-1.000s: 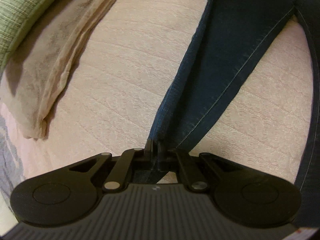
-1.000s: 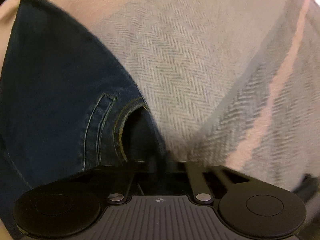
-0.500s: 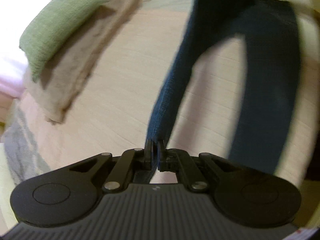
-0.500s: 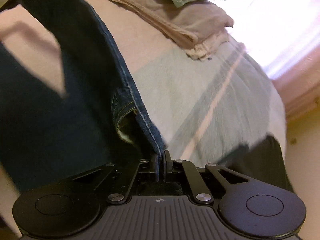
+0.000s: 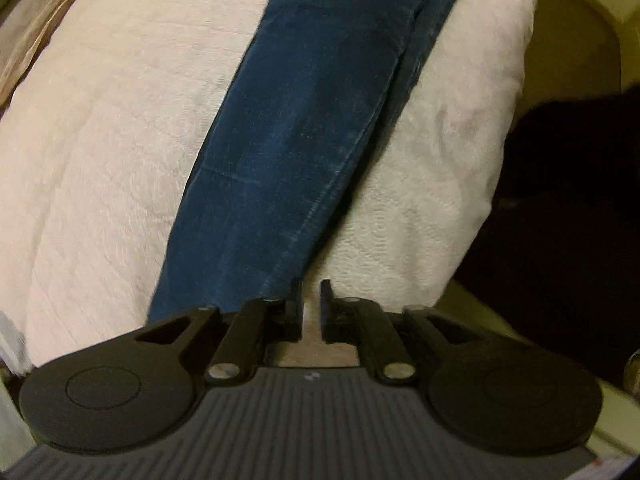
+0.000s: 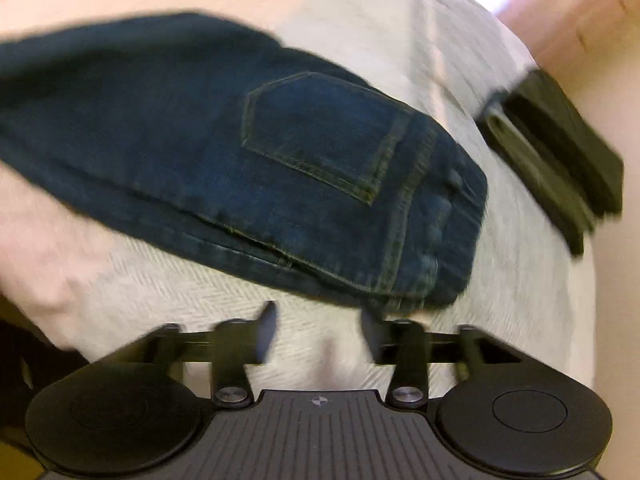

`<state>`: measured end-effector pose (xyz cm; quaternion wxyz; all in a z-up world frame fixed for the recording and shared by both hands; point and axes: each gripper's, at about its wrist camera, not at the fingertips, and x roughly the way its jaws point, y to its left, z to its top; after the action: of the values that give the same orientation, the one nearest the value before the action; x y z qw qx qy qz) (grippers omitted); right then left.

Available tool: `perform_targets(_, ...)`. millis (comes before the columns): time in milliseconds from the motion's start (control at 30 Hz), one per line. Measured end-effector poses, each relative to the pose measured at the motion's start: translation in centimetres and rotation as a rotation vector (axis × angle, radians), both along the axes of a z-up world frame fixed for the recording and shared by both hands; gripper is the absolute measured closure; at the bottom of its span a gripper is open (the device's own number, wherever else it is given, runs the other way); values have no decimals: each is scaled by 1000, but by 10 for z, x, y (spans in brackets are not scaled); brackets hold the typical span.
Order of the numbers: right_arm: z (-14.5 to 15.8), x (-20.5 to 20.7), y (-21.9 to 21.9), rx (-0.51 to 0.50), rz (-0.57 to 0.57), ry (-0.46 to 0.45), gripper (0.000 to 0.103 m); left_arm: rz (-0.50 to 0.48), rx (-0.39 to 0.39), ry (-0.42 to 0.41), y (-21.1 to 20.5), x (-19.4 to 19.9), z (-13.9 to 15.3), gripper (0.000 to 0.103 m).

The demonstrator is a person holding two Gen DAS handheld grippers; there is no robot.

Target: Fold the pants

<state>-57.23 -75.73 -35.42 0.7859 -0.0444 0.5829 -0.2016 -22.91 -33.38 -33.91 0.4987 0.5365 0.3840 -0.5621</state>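
The dark blue jeans [image 5: 304, 120] lie flat on the pale pink bedspread [image 5: 112, 128], legs laid one on the other and running up and away in the left wrist view. My left gripper [image 5: 311, 304] stands open just right of the hem end, with only bedspread between its fingers. In the right wrist view the waist end of the jeans [image 6: 328, 152], back pocket facing up, rests on a grey herringbone blanket [image 6: 520, 300]. My right gripper [image 6: 318, 328] is open wide just short of the waistband, holding nothing.
A beige folded cover [image 5: 28, 32] lies at the far left of the bed. The bed's corner drops off at the right, beside a dark shape [image 5: 568, 208] and yellowish floor. A dark folded item [image 6: 556, 156] lies on the blanket to the right of the jeans.
Both grippers were shut on the jeans and held them up off the bed. Now the jeans lie folded lengthwise on the bed and both grippers have opened and let go.
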Motion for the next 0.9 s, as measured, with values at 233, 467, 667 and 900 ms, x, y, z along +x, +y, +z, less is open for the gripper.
perform_targets(233, 34, -1, -7, 122, -197, -153, 52, 216, -67, 23, 6, 15, 28, 92)
perform_targets(467, 27, 48, 18, 125, -98, -172, 52, 521, -183, 25, 26, 52, 61, 75)
perform_targets(667, 29, 108, 64, 143, 24, -192, 52, 877, -243, 73, 62, 117, 46, 66)
perform_targets(900, 30, 159, 148, 123, 68, -199, 52, 1156, -293, 455, 97, 189, -18, 66)
